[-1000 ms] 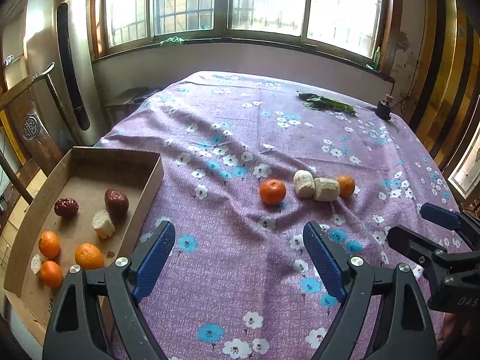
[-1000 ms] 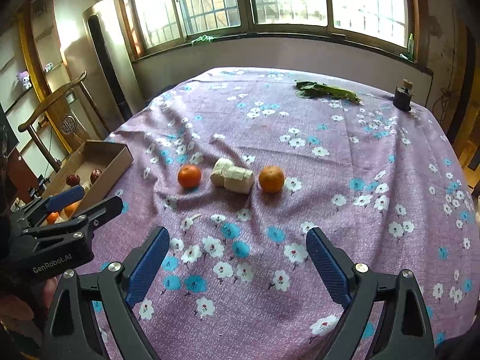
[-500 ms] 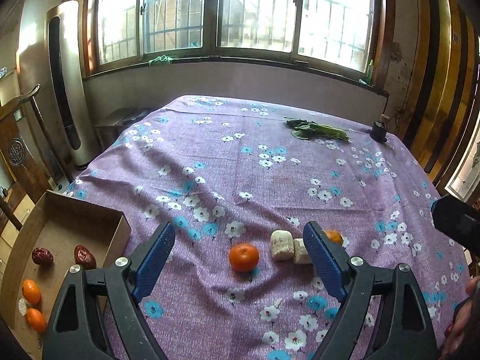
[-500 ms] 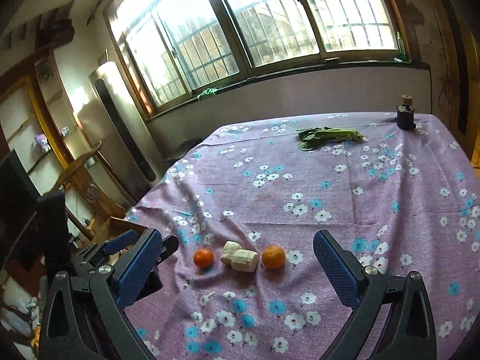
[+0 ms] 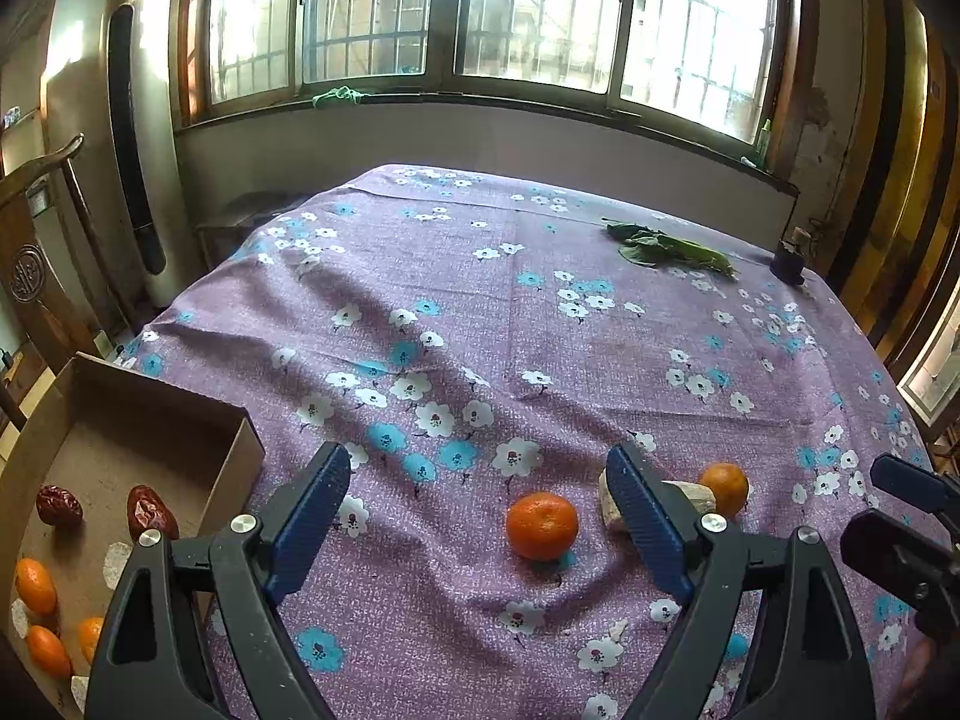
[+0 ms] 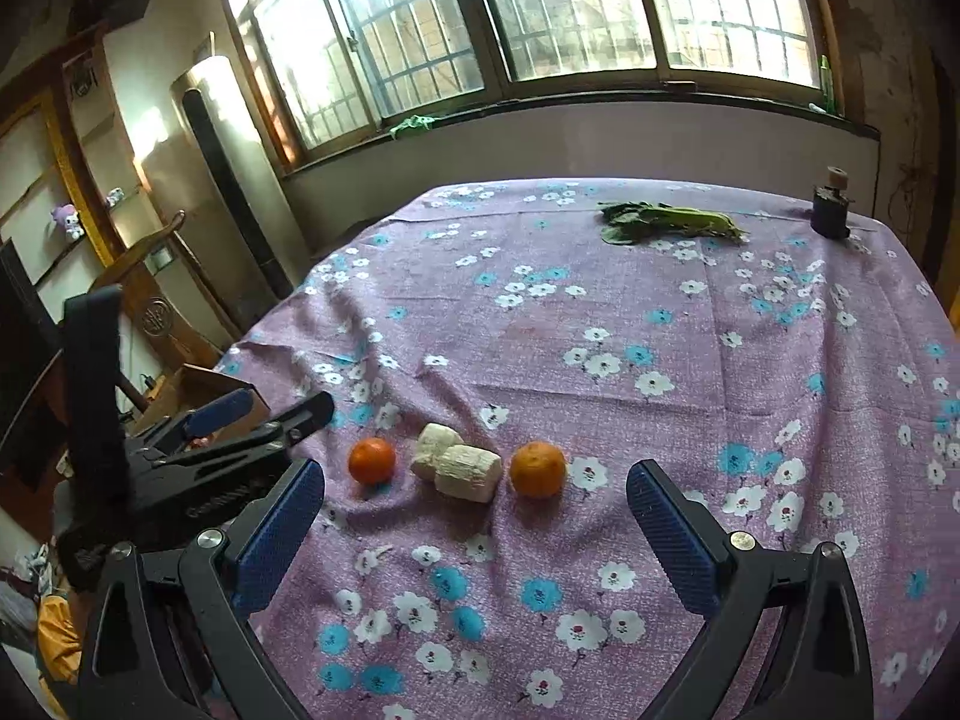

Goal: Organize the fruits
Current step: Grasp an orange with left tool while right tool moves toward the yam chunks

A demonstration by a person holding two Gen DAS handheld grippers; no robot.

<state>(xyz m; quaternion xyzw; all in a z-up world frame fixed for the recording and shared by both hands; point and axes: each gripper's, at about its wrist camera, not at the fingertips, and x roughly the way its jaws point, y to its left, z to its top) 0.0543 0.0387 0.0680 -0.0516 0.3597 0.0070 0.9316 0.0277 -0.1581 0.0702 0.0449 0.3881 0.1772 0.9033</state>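
Observation:
Two tangerines (image 6: 372, 459) (image 6: 537, 469) lie in a row on the purple flowered cloth, with two white chunks (image 6: 468, 472) between them. My right gripper (image 6: 477, 531) is open and empty, just short of that row. My left gripper (image 5: 480, 510) is open too. The left tangerine (image 5: 542, 525) shows between its fingers without touching them, and its right finger (image 5: 645, 516) hides part of the white chunks. At the left, a cardboard box (image 5: 120, 420) holds two red dates (image 5: 150, 517), tangerines (image 5: 36, 585) and white pieces. Each gripper appears in the other's view: the right gripper (image 5: 867, 501), the left gripper (image 6: 285, 405).
Green leaves (image 6: 666, 221) and a small dark bottle (image 6: 831, 204) sit at the far side of the table. A wooden chair (image 5: 36, 228) and a tall floor-standing unit (image 5: 138, 138) stand left of the table, below the windows. The box rests at the table's left edge.
Both grippers have shifted. The fruit row now sits between the left fingers, less of the box shows in that view, and the right jaws stand slightly wider.

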